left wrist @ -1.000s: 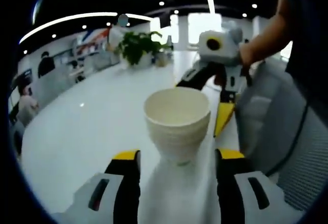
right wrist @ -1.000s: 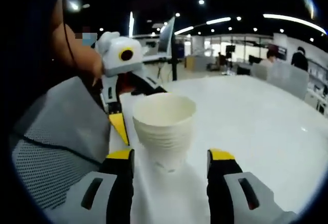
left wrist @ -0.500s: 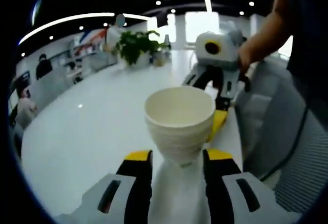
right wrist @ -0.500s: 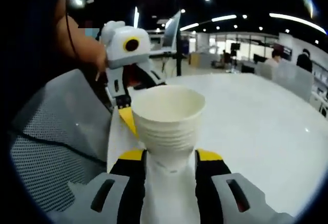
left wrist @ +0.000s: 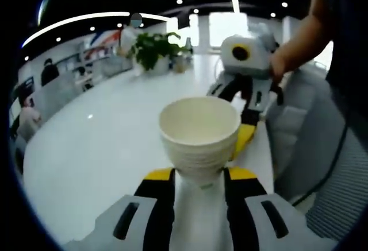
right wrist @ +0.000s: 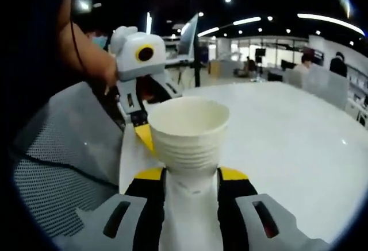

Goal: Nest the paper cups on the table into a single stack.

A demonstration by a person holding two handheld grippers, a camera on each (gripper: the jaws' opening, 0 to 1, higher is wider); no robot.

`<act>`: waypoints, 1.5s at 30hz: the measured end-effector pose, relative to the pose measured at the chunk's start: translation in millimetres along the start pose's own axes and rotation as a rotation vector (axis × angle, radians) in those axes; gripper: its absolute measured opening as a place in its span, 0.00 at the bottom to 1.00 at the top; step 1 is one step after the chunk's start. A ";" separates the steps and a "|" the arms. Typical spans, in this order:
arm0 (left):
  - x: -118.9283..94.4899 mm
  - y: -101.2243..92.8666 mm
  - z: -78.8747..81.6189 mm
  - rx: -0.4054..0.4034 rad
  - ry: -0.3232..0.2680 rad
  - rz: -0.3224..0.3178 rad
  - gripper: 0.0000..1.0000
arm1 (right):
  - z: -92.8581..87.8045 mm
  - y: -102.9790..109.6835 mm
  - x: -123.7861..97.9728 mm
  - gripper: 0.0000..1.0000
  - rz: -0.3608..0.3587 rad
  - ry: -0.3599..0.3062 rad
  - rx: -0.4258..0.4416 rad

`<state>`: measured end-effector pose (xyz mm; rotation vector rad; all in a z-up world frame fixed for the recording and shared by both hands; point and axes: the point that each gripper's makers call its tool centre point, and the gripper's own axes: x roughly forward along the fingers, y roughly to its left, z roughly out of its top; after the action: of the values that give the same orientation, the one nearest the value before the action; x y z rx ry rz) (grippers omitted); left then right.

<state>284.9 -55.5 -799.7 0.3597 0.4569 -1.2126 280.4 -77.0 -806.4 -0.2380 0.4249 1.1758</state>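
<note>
**Both grippers closed on the base of the cup stack**

Left gripper view: left gripper comes in low along the white surface, its yellow-tipped fingers drawn narrow and pressed to either side of the foot of the cup stack. Stack is upright, mouth open toward the camera, several rims ribbed one under another on the outer wall. Can't tell whether its foot is on the surface or just off it.

Same view: right gripper reaches in from the far right side, angled down, one yellow fingertip showing beside the stack's right wall. A person's hand grips its body, forearm running up and right.

Right gripper view: right gripper also has its fingers narrow and clamped on the stack's foot. Left gripper comes in from the left, tilted down, a yellow fingertip touching the stack's left wall, held by a hand.

Grey mesh chair just beside the surface edge. Potted plant far back on the surface.
</note>
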 end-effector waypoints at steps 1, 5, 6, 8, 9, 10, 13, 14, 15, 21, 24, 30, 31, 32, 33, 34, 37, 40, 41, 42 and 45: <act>-0.3 1.3 0.7 0.003 0.000 0.002 0.31 | 1.3 -0.8 0.0 0.32 -0.002 0.001 0.000; -1.9 6.6 5.1 -0.003 -0.010 0.001 0.31 | 7.3 -6.5 -1.3 0.32 -0.005 -0.012 0.011; -2.9 8.5 8.2 0.006 -0.015 0.003 0.31 | 8.7 -8.1 -1.1 0.32 -0.006 -0.015 0.015; -2.4 11.9 11.4 0.005 -0.016 0.006 0.31 | 11.7 -11.7 -0.6 0.32 -0.008 -0.018 0.018; -0.9 15.4 13.0 0.004 -0.012 0.009 0.31 | 12.1 -15.9 0.8 0.32 -0.008 -0.016 0.020; 0.4 17.7 13.0 0.005 -0.008 0.009 0.31 | 12.5 -18.1 1.5 0.32 -0.006 -0.013 0.019; 1.3 27.0 19.9 -0.001 -0.007 0.009 0.31 | 17.4 -26.6 0.5 0.32 -0.002 -0.009 0.022; 1.5 29.3 21.5 -0.005 -0.009 0.008 0.31 | 20.2 -30.3 -0.9 0.32 -0.001 -0.013 0.021; 1.6 31.8 23.7 -0.008 -0.012 0.007 0.31 | 22.7 -34.1 -2.0 0.32 -0.001 -0.018 0.024; 4.6 46.6 38.5 -0.003 -0.025 0.010 0.30 | 33.2 -49.9 -4.7 0.32 -0.016 -0.036 0.040; 6.7 52.0 43.7 -0.003 -0.031 0.012 0.30 | 37.0 -57.5 -5.7 0.32 -0.015 -0.032 0.033; 9.7 65.5 49.5 0.002 -0.035 0.011 0.30 | 43.1 -69.8 -4.1 0.32 -0.014 -0.025 0.018; 10.3 67.3 49.7 0.003 -0.033 0.010 0.30 | 43.8 -71.4 -3.5 0.32 -0.015 -0.025 0.016; 10.8 68.7 49.6 0.006 -0.030 0.007 0.30 | 44.3 -73.9 -2.2 0.32 -0.014 -0.023 0.016; 11.3 70.6 49.7 0.008 -0.027 0.004 0.30 | 43.4 -75.7 -0.6 0.32 -0.013 -0.021 0.019; 12.2 74.2 49.4 0.004 -0.022 0.000 0.30 | 43.7 -78.3 0.7 0.32 -0.013 -0.021 0.020; 12.8 82.5 50.9 0.007 -0.020 0.000 0.30 | 46.6 -85.6 3.7 0.32 -0.014 -0.027 0.028; 14.4 93.0 53.3 0.010 -0.019 0.004 0.30 | 50.7 -94.7 6.7 0.32 -0.010 -0.026 0.025; 14.8 95.6 54.0 0.011 -0.019 0.005 0.30 | 52.0 -97.9 7.6 0.32 -0.008 -0.025 0.025; 15.9 99.3 55.4 0.013 -0.019 0.007 0.30 | 53.0 -100.3 8.0 0.32 -0.008 -0.025 0.021; 17.9 106.2 58.2 0.016 -0.019 0.009 0.30 | 55.1 -111.1 10.3 0.32 -0.005 -0.021 0.022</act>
<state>399.1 -65.7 -756.8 0.3637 0.4294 -1.2106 397.6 -87.8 -765.9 -0.2075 0.4182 1.1674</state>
